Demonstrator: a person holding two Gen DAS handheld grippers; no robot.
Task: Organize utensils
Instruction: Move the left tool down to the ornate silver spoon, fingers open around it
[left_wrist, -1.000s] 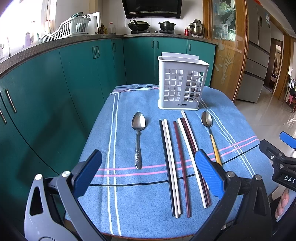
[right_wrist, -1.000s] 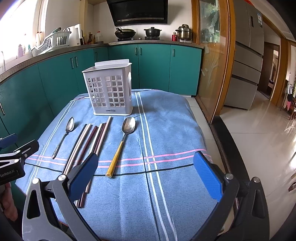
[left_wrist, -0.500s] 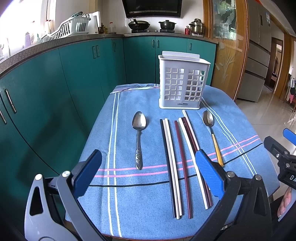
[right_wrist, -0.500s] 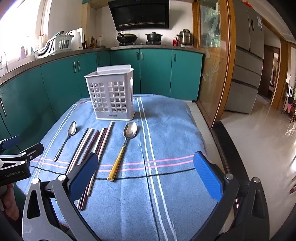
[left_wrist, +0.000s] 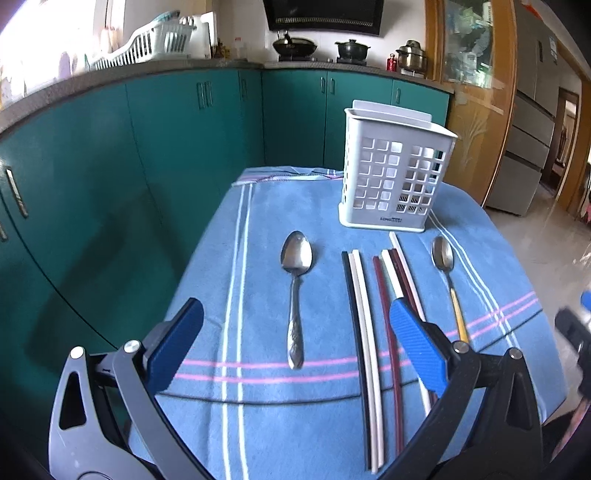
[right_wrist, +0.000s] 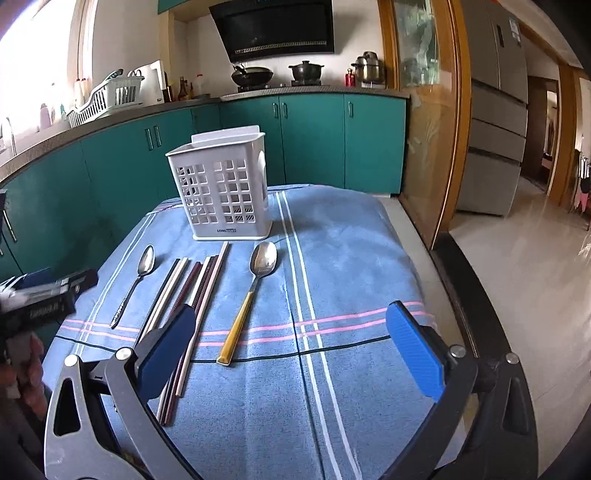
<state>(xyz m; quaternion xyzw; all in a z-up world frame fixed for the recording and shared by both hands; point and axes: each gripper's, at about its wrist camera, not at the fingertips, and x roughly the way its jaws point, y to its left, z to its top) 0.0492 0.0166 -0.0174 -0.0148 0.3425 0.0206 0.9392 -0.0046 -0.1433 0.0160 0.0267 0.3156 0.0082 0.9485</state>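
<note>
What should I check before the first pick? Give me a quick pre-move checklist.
1. Left gripper open, nothing held: ok.
2. Right gripper open, nothing held: ok.
3. White caddy upright on the blue cloth, top unobstructed: ok.
4. All-steel spoon lying alone, clear of the chopsticks: ok.
5. Yellow-handled spoon lying alone, clear gap to the chopsticks: ok.
6. Chopsticks separated enough for a single pick: not ok, they lie side by side, some touching.
</note>
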